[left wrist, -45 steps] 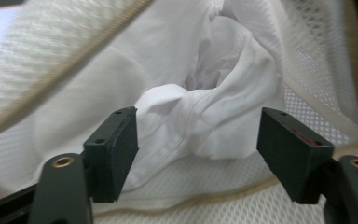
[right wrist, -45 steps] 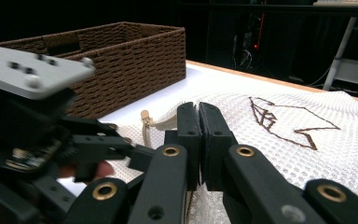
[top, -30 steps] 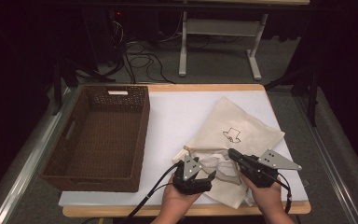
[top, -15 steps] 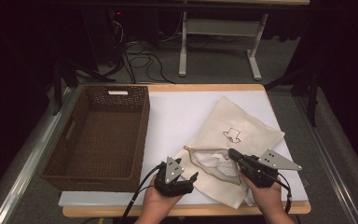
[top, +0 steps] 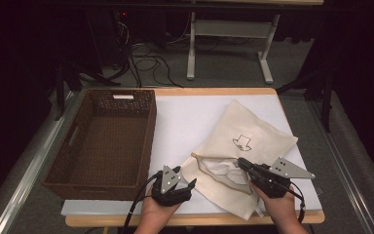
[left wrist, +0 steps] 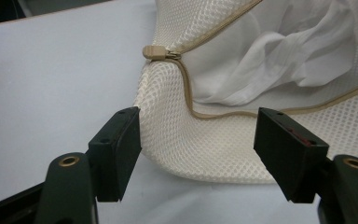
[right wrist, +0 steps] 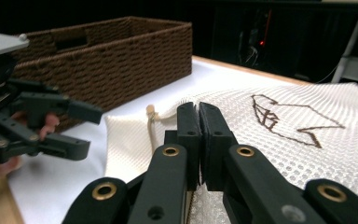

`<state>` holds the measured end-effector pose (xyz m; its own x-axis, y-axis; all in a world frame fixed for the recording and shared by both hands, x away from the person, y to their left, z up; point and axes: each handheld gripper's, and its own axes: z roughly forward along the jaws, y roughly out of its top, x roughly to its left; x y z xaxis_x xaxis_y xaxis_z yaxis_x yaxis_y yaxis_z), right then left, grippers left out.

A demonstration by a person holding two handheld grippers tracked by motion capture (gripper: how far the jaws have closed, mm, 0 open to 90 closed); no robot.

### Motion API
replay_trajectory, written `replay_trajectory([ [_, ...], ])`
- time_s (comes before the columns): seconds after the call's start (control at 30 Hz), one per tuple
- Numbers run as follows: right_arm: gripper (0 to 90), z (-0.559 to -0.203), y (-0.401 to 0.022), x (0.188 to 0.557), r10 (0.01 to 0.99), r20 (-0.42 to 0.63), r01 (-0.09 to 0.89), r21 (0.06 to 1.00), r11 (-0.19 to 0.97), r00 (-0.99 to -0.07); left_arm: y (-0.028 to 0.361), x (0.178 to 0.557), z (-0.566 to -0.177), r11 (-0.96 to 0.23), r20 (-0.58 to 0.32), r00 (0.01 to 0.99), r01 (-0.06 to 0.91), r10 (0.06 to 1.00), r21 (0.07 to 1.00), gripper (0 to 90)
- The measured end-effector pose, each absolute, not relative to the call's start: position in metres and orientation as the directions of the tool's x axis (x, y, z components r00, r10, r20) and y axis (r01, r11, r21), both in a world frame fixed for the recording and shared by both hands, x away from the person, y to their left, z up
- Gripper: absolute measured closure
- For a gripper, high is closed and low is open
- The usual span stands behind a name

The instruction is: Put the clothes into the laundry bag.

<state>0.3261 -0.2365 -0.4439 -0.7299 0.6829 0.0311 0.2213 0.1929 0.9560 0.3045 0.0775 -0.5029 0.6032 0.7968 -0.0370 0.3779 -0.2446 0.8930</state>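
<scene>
Leftward along the table's near edge the left gripper [top: 191, 184] has slid since the earlier frames, coming away from the mesh laundry bag [top: 253, 141] and ending just in front of the basket's near right corner. Its jaws have just been closing a little, yet they stand apart with nothing between the pads; in the left gripper view they frame the bag's near corner, which lies on the white table cover [left wrist: 51, 60] beyond them, untouched.

Nearest on the right side, the right gripper [top: 241, 163] has kept its place, held in the person's right hand [top: 280, 207]. Its jaws are pressed together, and in the high view their tips sit at the near right rim of the bag's open mouth; whether fabric is pinched between them I cannot tell.

Just beyond, the zip pull [left wrist: 154, 52] lies at the left end of the gaping mouth, with crumpled white cloth [left wrist: 279, 51] showing inside.

Farther back the bag lies flat, a dark printed figure [top: 242, 143] on its upper face.

To the left stands the brown wicker basket [top: 68, 161], its far end reaching toward the table's back edge
</scene>
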Motion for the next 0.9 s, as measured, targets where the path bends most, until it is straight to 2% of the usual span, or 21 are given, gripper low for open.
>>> replay_trajectory([
  [0.17,89.1,-0.452,-0.233,0.321,0.659,0.012,0.245,0.934,0.262,-0.752,0.079,0.308,-0.507,-0.247,-0.038,0.592,0.392,0.805,0.886,31.9],
  [0.27,89.0,-0.463,-0.231,0.319,0.648,0.009,0.273,0.911,0.308,-0.762,0.082,0.310,-0.507,-0.215,-0.079,0.584,0.417,0.808,0.883,31.5],
  [0.63,88.8,-0.493,-0.219,0.329,0.634,0.015,0.387,0.803,0.453,-0.773,0.084,0.313,-0.505,-0.225,-0.055,0.570,0.408,0.819,0.885,31.6],
  [0.9,89.0,-0.510,-0.217,0.332,0.655,-0.082,0.429,0.693,0.579,-0.751,0.075,0.320,-0.507,-0.276,-0.005,0.575,0.400,0.818,0.874,31.8],
])
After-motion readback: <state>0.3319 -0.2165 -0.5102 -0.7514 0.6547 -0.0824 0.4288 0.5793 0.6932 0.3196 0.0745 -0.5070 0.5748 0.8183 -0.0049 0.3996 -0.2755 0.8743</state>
